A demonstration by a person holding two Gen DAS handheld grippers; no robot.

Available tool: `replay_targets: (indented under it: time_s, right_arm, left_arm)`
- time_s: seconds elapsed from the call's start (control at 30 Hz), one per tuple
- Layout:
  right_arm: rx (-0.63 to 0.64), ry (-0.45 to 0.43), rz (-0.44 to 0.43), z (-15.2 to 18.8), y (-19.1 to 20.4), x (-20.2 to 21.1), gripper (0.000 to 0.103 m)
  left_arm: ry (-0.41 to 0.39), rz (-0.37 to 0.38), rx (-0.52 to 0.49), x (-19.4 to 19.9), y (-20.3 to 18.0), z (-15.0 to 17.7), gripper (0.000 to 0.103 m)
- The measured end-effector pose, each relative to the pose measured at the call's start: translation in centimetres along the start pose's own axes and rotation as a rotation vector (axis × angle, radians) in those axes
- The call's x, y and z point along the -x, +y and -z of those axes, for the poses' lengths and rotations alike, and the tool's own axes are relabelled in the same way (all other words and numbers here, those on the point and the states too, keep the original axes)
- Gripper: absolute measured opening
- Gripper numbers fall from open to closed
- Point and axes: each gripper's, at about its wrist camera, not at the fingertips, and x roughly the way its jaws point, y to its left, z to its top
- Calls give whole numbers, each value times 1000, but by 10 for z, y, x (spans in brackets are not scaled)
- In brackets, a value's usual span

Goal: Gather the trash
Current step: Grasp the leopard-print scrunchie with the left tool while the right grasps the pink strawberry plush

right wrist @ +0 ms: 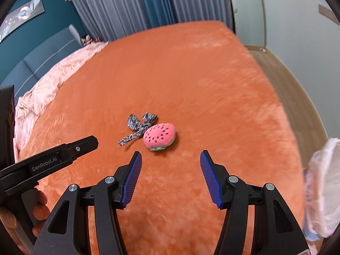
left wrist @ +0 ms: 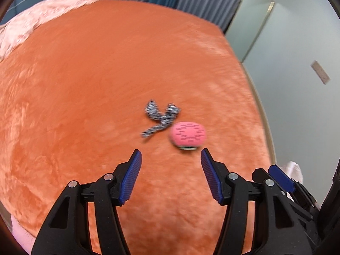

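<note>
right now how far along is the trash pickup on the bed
Nothing looks collected yet. The pink plush toy and speckled fabric strip lie touching on the orange blanket. Left gripper and right gripper are both open and empty, short of them. Both pickups remain.

The orange blanket [right wrist: 191,74] is seen as plush, fuzzy cloth; the pink watermelon toy [right wrist: 159,136] looks soft and stuffed; the speckled scrap [right wrist: 136,130] is woven fabric; gripper pads [right wrist: 132,180] are ribbed matt blue plastic.
</note>
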Motion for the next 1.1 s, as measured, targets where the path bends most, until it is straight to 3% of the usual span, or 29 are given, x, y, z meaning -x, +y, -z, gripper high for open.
replay_targets:
  time_s: [0.2,0.37,0.6,0.7,0.77,0.9,1.0,1.1]
  right_arm:
    - [-7,66,-19,-11,9,-66,66]
    - [0,117,-15,-17,15,-110,70]
    - [11,155,-33,-23,22,-150,70]
    - [6,160,-35,-24,21,-159,68]
    - [-8,168,-47,-22,16,-163,57]
    - [-12,164,-82,-18,14,-158,46]
    - [-2,152,-87,-15,15,-145,45]
    - [-29,128,-96,-16,9,-127,45]
  left_arm:
    - [48,-30,68,-48,34,-18,66]
    - [87,16,127,-90,43,-36,69]
    - [139,62,120,-142,35,-55,68]
    - [167,72,99,-160,29,-58,60]
    - [186,79,99,-170,29,-58,53]
    - [189,113,90,-175,26,-57,24]
    - [184,120,85,-169,19,-56,13]
    - [169,128,72,-154,13,-54,13]
